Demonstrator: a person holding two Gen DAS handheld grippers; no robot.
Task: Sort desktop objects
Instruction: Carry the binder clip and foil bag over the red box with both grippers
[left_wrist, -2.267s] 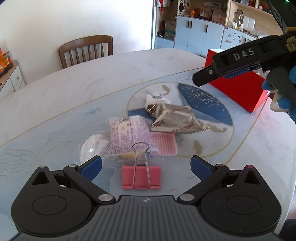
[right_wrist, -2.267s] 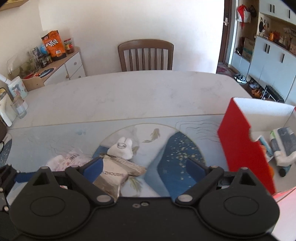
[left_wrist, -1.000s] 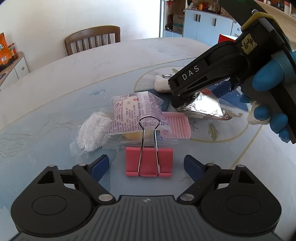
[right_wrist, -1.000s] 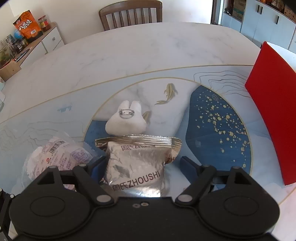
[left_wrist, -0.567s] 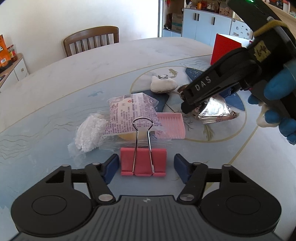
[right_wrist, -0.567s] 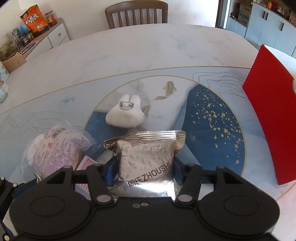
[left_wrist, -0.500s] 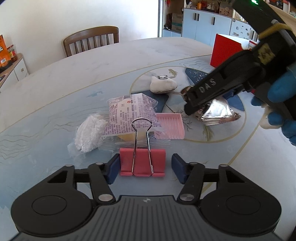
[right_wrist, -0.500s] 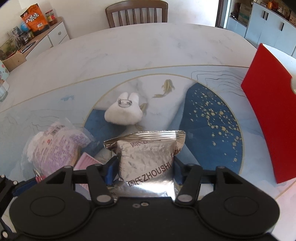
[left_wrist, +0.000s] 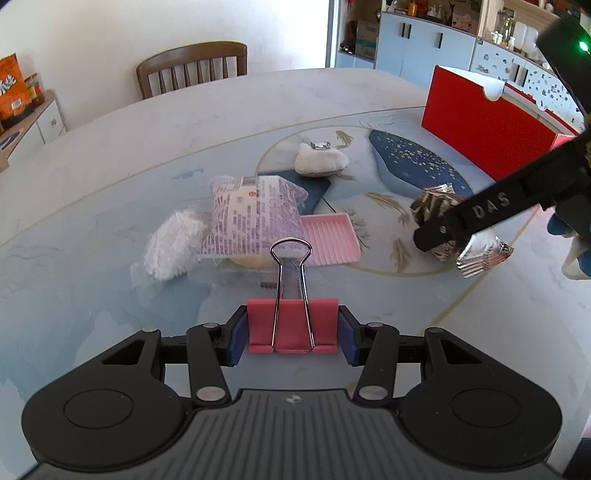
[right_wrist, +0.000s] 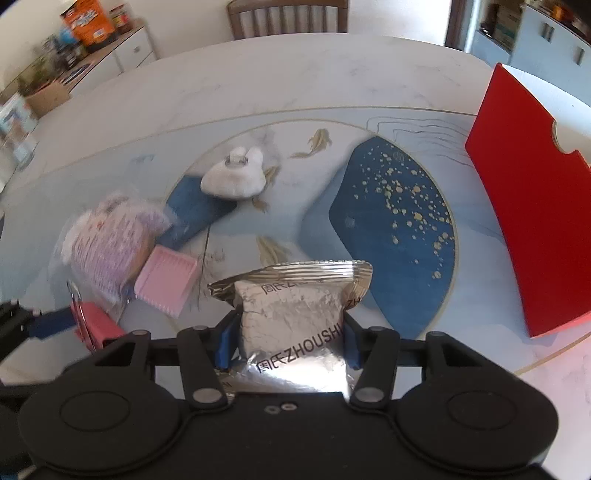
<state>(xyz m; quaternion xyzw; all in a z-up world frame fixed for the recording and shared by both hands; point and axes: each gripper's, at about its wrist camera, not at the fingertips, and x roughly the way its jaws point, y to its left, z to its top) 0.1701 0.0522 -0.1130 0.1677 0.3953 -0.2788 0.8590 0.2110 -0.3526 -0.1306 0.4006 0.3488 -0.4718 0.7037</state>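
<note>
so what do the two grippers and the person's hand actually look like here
Both the left gripper and right gripper are black plastic with round pivot discs, silver screws and blue finger pads. The right one's finger reads "DAS" in white, with a green light on its body. The hand wears a blue glove.

The near end of the silver packet (right_wrist: 291, 332) is hiding under the right gripper's (right_wrist: 288, 341) body. The purple-printed bag (right_wrist: 107, 240) is looking blurred, its print unreadable. The red box (left_wrist: 487, 122) is being cut by the black finger.
</note>
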